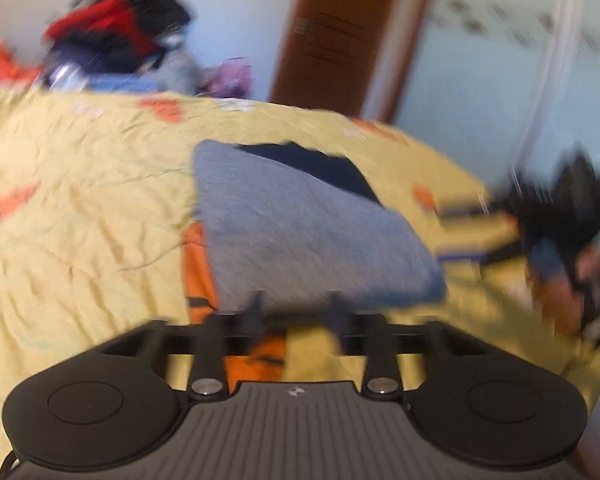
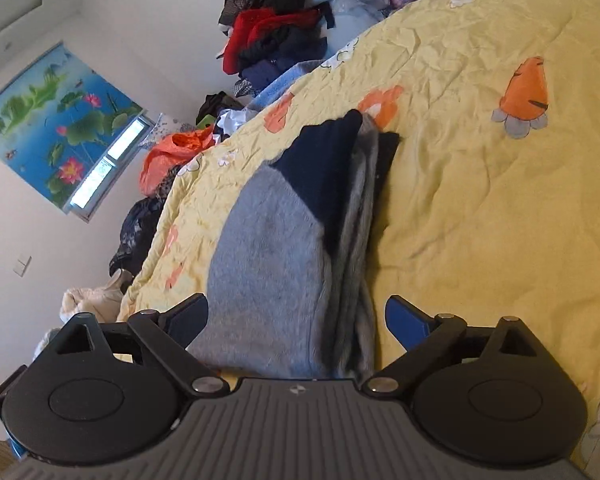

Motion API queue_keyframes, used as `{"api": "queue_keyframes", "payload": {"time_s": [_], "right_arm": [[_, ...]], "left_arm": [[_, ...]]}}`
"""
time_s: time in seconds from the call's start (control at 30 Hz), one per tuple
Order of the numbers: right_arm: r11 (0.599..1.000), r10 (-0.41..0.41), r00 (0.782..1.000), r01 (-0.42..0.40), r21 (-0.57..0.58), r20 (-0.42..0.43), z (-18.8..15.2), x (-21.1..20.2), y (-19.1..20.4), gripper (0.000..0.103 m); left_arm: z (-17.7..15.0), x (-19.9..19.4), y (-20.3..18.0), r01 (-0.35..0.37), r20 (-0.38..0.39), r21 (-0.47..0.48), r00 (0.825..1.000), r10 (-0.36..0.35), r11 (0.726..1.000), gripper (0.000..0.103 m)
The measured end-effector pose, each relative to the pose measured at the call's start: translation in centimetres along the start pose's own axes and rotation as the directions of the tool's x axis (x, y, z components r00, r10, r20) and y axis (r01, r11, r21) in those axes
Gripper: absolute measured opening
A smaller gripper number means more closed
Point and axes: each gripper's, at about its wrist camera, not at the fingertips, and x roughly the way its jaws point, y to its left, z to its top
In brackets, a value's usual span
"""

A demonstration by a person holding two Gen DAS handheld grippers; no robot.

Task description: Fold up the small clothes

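Risk: the folded garment [image 2: 276,248] on the bed [image 2: 480,208] could slump or splay open if a finger snags an edge, since the stacked layers look loose, esp. on the rumpled quilt. R gripper [image 2: 296,320] has jaws wide, one each side of the garment's near end, pads not pressing. L gripper [image 1: 296,312], blurred, has jaws apart w/ nothing between, just short of the garment.

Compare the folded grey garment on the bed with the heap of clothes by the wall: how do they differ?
The folded grey garment lies flat in neat layers; the heap of clothes is a jumbled mound. The garment is grey with a navy part; the heap mixes red, black and blue. The garment lies mid-bed on the yellow quilt; the heap sits at its far edge. Both are clothing.
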Motion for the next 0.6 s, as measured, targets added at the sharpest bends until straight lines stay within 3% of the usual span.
{"api": "queue_keyframes", "payload": {"time_s": [0.03, 0.13, 0.17, 0.27, 0.33, 0.37, 0.43, 0.47, 0.53, 0.6], "right_arm": [[1.0, -0.01, 1.0, 0.01, 0.009, -0.022, 0.1, 0.4, -0.3, 0.09], [1.0, -0.023, 0.998, 0.023, -0.007, -0.059, -0.5, 1.0, -0.8, 0.084], [1.0, -0.015, 0.998, 0.015, -0.012, -0.068, -0.6, 1.0, -0.8, 0.084], [0.998, 0.043, 0.995, -0.039, 0.044, -0.094, -0.7, 1.2, -1.4, 0.079], [0.993, 0.086, 0.989, -0.076, 0.087, -0.123, -0.8, 2.1, -1.6, 0.069], [0.993, 0.087, 0.987, -0.076, 0.089, -0.132, -0.7, 2.5, -1.5, 0.061], [0.995, 0.054, 0.984, -0.038, 0.093, -0.167, -0.5, 3.5, -1.5, 0.033], [0.995, 0.047, 0.983, -0.031, 0.089, -0.178, -0.4, 3.8, -1.6, 0.024], [0.997, 0.053, 0.982, -0.04, 0.073, -0.182, -0.2, 3.7, -1.2, 0.023], [0.998, 0.062, 0.983, -0.061, 0.015, -0.173, 0.0, 2.7, 0.1, 0.022]], "left_arm": [[0.4, 0.7, 1.4, -0.01, -0.006, -0.086, 1.0, 0.009, 0.996, 0.092], [0.6, 3.2, 5.5, 0.007, -0.062, -0.334, 0.998, -0.029, 0.943, 0.09], [0.6, 3.3, 6.0, 0.038, -0.039, -0.361, 0.998, -0.056, 0.932, 0.091], [1.3, 4.6, 6.0, 0.109, -0.061, -0.411, 0.987, -0.147, 0.905, 0.09], [1.5, 5.8, 5.4, 0.164, -0.088, -0.425, 0.971, -0.22, 0.89, 0.074], [1.7, 6.5, 5.1, 0.152, -0.114, -0.423, 0.969, -0.219, 0.893, 0.067], [2.0, 7.2, 4.7, 0.103, -0.153, -0.414, 0.972, -0.181, 0.904, 0.022], [2.0, 7.6, 4.7, 0.09, -0.179, -0.425, 0.967, -0.181, 0.901, 0.021], [2.3, 7.4, 4.6, 0.076, -0.191, -0.427, 0.966, -0.172, 0.901, 0.016], [3.1, 5.8, 3.5, 0.078, -0.164, -0.379, 0.975, -0.15, 0.922, 0.014]]}}
